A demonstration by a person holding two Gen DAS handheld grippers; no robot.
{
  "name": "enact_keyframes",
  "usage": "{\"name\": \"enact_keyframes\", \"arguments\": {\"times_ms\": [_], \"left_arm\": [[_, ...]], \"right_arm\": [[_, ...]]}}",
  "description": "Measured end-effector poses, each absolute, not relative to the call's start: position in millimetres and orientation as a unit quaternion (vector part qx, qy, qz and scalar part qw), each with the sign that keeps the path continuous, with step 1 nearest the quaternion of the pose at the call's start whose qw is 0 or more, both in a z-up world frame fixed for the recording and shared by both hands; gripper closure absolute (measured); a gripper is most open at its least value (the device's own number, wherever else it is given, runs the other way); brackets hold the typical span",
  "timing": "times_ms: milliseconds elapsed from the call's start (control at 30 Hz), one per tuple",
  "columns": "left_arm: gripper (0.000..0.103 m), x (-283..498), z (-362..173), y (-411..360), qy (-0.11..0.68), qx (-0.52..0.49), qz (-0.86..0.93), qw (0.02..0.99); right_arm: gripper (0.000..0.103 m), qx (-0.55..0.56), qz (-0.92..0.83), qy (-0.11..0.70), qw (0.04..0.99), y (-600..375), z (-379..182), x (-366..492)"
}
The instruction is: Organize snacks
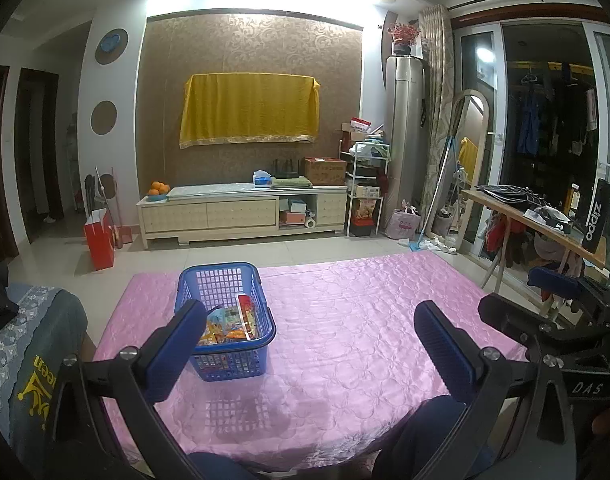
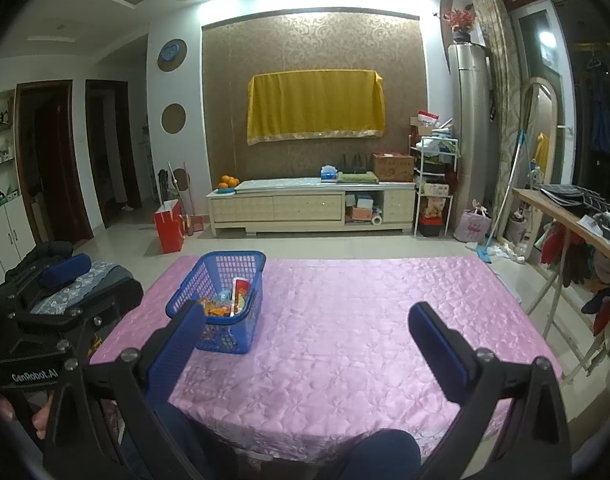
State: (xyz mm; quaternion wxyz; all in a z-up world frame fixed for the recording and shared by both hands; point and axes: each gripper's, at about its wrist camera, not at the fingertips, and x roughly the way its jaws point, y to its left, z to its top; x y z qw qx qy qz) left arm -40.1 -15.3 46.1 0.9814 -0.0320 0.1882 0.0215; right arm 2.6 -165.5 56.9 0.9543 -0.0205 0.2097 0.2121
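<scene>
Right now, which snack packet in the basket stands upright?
The red packet, propped against the blue basket's right wall; the orange packets lie flat.

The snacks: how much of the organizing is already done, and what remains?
Done, it seems: the snack packets lie inside the blue basket, and no loose snack shows on the pink tablecloth. In hand: nothing; the left gripper and right gripper are both empty, jaws wide apart above the near table edge. Left: probably little, though I cannot see beyond these views.
</scene>
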Motion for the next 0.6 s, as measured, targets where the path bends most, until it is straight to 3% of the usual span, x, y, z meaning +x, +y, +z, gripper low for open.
{"name": "enact_keyframes", "arguments": {"times_ms": [600], "left_arm": [[0.0, -42.8, 47.9, -14.0, 0.19, -0.03, 0.017, 0.981]], "right_arm": [[0.0, -0.018, 0.212, 0.21, 0.954, -166.1, 58.4, 1.9]]}}
